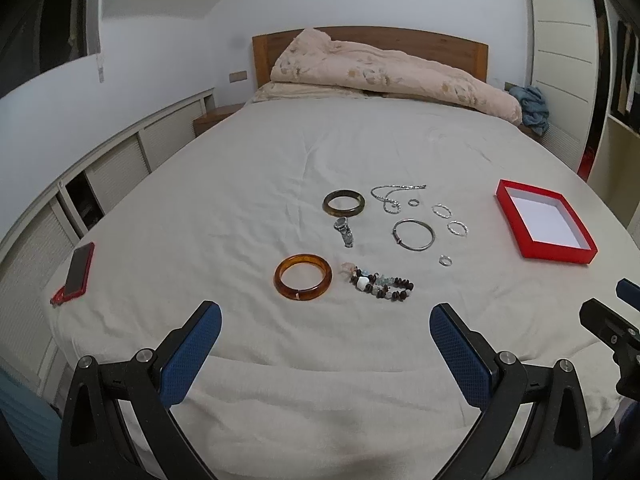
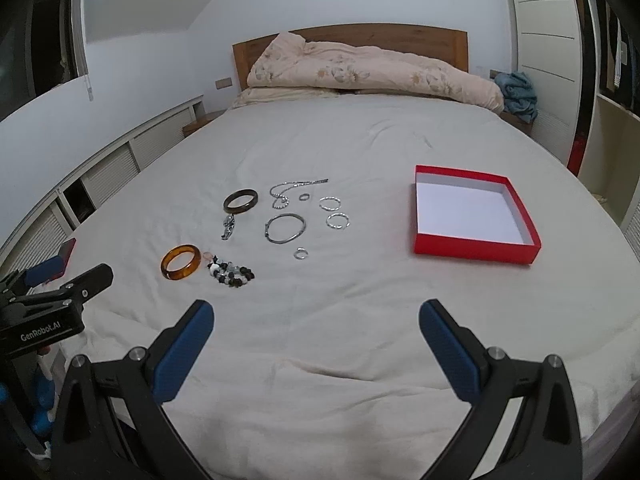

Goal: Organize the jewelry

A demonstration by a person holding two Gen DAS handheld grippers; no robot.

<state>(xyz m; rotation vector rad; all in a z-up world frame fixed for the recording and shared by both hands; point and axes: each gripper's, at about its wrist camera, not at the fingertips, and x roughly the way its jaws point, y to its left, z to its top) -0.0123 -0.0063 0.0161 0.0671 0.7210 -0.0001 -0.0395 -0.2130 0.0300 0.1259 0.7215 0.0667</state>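
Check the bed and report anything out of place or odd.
Nothing looks damaged or spilled. The jewelry lies loose on the cream bedsheet, none in the empty red cardboard box. One non-jewelry item: a red-cased phone near the bed's left edge.

Home bedroom, wide bed (image 1: 280, 152) with wooden headboard (image 1: 440, 46), rumpled floral duvet (image 1: 384, 76), white wardrobe (image 1: 560, 40)

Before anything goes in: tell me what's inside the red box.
The red box holds nothing visible: only its bare white floor shows. Its near wall hides a thin strip of floor. All jewelry lies outside it on the bed.
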